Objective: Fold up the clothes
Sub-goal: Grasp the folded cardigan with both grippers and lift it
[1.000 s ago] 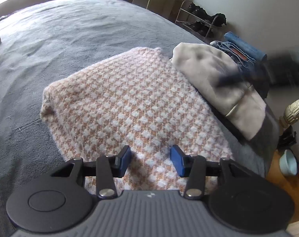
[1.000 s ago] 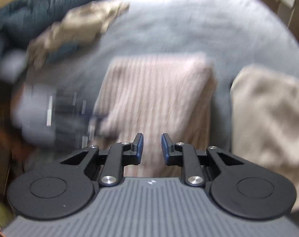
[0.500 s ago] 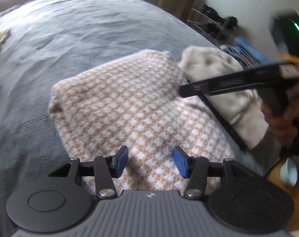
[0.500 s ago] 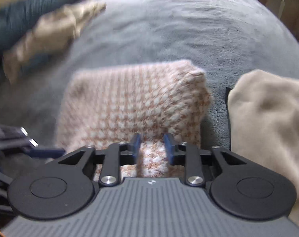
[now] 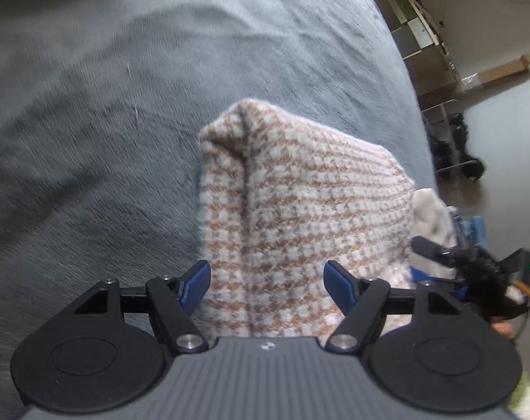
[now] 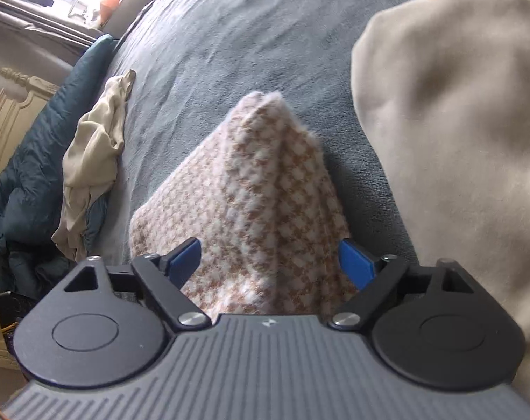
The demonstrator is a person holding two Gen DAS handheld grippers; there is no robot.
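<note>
The folded knit (image 5: 299, 217) has a small tan-and-white check. The bed cover (image 5: 107, 87) is plain grey. A garment (image 6: 457, 140) beside the knit is plain beige, a crumpled cloth (image 6: 93, 161) pale khaki, the quilt (image 6: 30, 175) dark teal. Both grippers' pads (image 6: 184, 259) are blue on black arms.

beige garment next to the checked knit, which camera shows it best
Right wrist view: the beige garment fills its right side, close and sharp, beside the checked knit. The left wrist view shows only a small blurred piece past the knit's right edge.
</note>
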